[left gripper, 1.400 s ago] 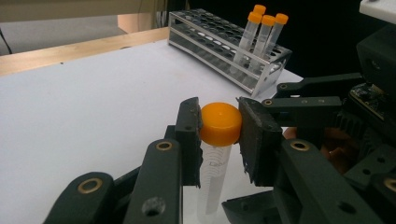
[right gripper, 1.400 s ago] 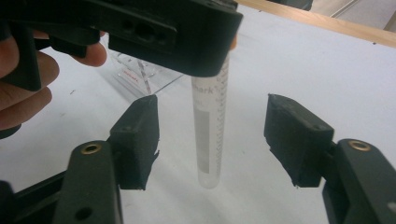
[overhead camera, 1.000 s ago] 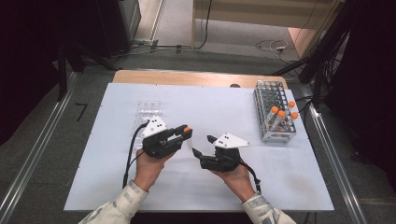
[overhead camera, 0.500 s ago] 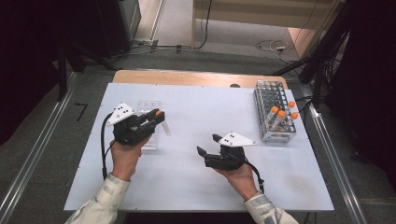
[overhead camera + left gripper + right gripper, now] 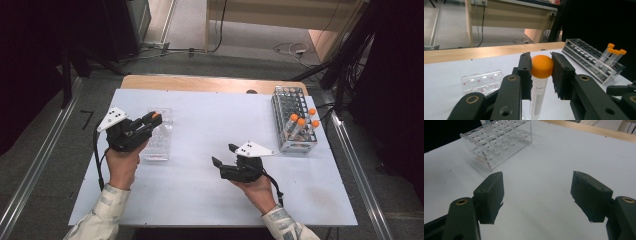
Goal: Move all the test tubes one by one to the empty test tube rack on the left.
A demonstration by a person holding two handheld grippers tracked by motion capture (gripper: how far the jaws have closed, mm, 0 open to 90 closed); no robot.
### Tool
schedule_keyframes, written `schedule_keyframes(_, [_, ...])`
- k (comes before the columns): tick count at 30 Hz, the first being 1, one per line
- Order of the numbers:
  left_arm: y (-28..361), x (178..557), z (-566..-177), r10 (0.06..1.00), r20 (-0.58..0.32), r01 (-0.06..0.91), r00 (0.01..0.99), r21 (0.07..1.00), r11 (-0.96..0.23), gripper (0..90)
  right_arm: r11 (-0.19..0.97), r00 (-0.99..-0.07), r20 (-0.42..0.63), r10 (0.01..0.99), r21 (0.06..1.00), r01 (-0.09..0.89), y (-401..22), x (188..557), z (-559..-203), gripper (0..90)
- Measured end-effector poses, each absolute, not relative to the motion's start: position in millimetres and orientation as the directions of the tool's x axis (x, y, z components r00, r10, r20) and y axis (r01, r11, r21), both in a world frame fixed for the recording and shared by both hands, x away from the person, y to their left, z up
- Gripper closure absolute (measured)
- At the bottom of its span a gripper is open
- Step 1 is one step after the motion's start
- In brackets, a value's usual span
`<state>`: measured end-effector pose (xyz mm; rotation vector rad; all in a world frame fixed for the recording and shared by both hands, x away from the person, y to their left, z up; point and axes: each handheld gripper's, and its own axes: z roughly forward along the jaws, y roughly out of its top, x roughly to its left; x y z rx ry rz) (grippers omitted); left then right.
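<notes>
Left gripper (image 5: 150, 121) holds an orange-capped tube (image 5: 541, 75) over the clear rack (image 5: 159, 136).
Its fingers clamp the cap, near the tabletop's (image 5: 200, 200) left edge; right gripper (image 5: 224, 155) fingers are apart, holding nothing.

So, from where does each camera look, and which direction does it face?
High view: above the table's near side, facing forward and down; both forearms show.
Left gripper view: on the left gripper, facing the metal rack; jaws clamp the orange-capped tube.
Right gripper view: on the right gripper, jaws apart.
Both gripper views share the clear rack.

open table (image 5: 200, 125) mid-way — clear rack (image 5: 159, 135) left, metal rack (image 5: 292, 117) right.
</notes>
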<state>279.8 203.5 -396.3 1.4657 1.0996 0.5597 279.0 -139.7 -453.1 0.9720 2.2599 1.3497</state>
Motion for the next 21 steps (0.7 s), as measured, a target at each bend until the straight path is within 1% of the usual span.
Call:
schedule_keyframes(8, [226.1, 276.8, -393.0, 0.887, -0.236, 0.310, 0.396, 0.944, 0.113, 70.8, 0.314, -0.707, 0.060, 0.705, 0.867, 0.386, -142.0, 279.2, -453.2, 25.5])
schedule_keyframes(21, [237.1, 274.8, -396.2, 0.933, -0.153, 0.302, 0.327, 0.952, 0.050, 70.7, 0.309, -0.702, 0.062, 0.709, 0.868, 0.389, -144.8, 279.1, -453.6, 25.6])
